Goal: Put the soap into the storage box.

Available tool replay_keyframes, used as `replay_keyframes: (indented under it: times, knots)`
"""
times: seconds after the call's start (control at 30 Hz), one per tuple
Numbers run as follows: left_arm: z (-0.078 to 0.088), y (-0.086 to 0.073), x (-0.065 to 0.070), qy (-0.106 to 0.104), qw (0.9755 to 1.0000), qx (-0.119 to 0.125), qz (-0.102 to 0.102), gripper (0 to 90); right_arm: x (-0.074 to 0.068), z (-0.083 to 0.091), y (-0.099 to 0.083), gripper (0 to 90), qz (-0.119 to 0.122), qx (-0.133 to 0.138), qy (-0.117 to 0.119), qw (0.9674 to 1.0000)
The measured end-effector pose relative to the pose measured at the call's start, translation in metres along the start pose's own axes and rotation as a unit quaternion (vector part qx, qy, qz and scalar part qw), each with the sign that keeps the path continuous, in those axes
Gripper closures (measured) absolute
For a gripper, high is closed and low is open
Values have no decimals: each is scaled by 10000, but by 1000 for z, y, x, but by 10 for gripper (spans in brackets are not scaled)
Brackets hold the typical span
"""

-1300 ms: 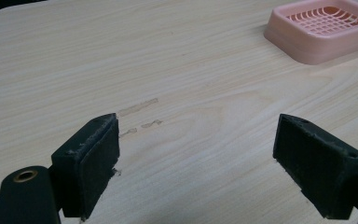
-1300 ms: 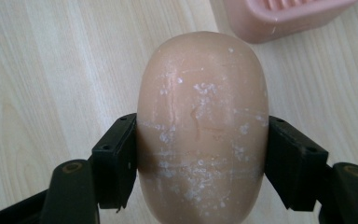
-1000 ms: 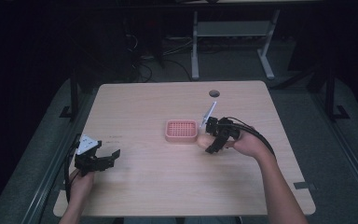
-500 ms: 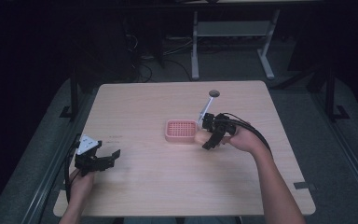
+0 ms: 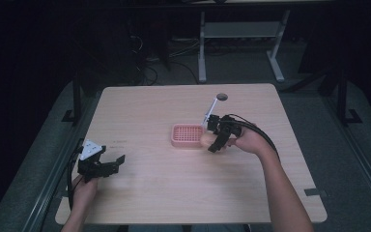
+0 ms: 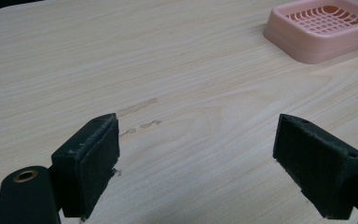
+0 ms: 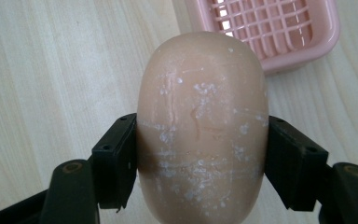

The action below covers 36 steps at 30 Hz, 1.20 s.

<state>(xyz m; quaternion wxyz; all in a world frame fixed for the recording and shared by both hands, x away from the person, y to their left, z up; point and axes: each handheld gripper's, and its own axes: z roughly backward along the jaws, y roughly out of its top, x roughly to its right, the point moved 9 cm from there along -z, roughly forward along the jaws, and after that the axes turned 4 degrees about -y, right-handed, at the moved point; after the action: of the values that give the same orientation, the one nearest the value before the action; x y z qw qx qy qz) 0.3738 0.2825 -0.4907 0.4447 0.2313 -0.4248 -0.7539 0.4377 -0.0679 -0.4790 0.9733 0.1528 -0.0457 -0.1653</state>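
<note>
A peach-coloured oval bar of soap (image 7: 200, 121) is clamped between both jaws of my right gripper (image 7: 200, 163), held above the wood. In the high view the right gripper (image 5: 216, 141) holds the soap (image 5: 206, 139) just off the right end of the pink slotted soap dish (image 5: 187, 135). The dish (image 7: 265, 28) lies beyond the soap, its grid bare. My left gripper (image 5: 111, 164) rests near the table's front left, jaws wide apart over bare wood (image 6: 196, 154). The dish (image 6: 321, 30) shows far off at the upper right there.
The light wooden table (image 5: 149, 193) has a round cable hole (image 5: 221, 96) near its far edge. A white stick-like part (image 5: 209, 110) rises from the right gripper. Faint smear marks (image 6: 137, 107) lie on the wood ahead of the left gripper. Dark floor and a desk frame lie beyond.
The right hand has carried the soap a short way left and toward the far side, closer to the dish's right end. The left gripper has stayed put.
</note>
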Motion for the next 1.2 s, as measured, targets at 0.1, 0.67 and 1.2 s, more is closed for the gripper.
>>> replay_keyframes:
  times: [0.1, 0.67, 1.2]
  knots:
    - [0, 0, 0, 2, 10000, -22, 2, 142, 2, 1, 4, 319, -4, 49, 19, 10000]
    - [-1, 0, -1, 22, 10000, -11, 38, 142, 13, 1, 24, 320, 167, -106, -38, 9998]
    - [-1, 0, -1, 21, 10000, -16, 31, 142, 17, -3, 45, 319, 293, -17, -13, 9996]
